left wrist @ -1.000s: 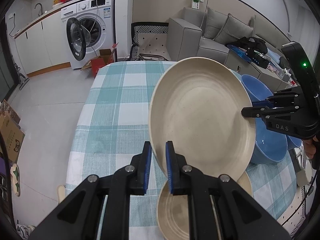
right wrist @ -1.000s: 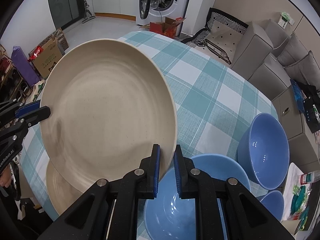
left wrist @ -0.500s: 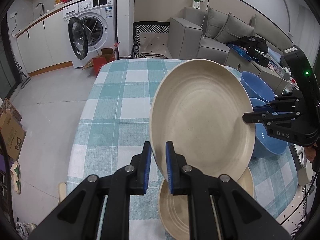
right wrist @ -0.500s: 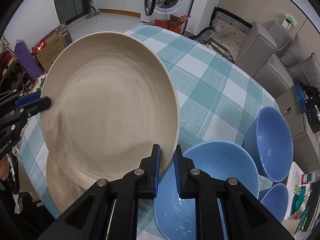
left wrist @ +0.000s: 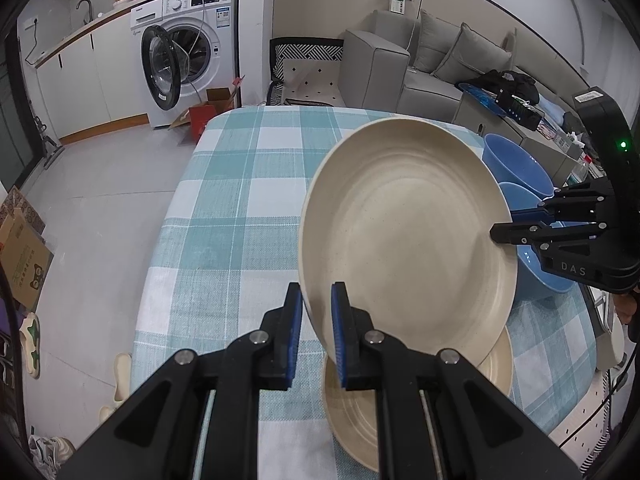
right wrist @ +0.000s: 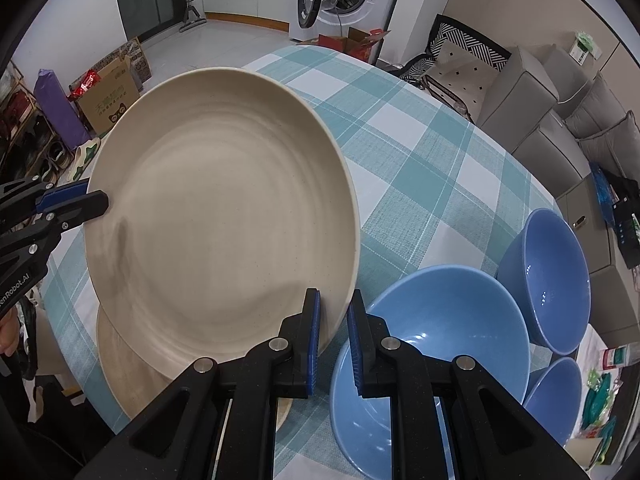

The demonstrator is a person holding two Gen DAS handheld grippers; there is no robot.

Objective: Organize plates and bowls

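Note:
Both grippers hold one large beige plate [left wrist: 408,236] [right wrist: 224,216] in the air, tilted, over the checked table. My left gripper [left wrist: 316,304] is shut on its near rim; the same gripper shows at the left edge of the right wrist view [right wrist: 96,200]. My right gripper [right wrist: 333,312] is shut on the opposite rim and appears at the right in the left wrist view [left wrist: 500,232]. Directly below lies a second beige plate [left wrist: 352,412] [right wrist: 120,376] on the cloth, mostly hidden. Three blue bowls stand beside it: a big one [right wrist: 432,344], another [right wrist: 548,276], a small one [right wrist: 556,388].
The table wears a teal and white checked cloth [left wrist: 248,184] whose left edge drops to a tiled floor. A grey sofa [left wrist: 404,72] stands beyond the far end and a washing machine [left wrist: 188,48] with its door open sits at the back left. Packets [right wrist: 608,392] lie near the small bowl.
The held plate has sunk a little toward the plate on the table, with both grippers moving together. The grips on its rim are unchanged.

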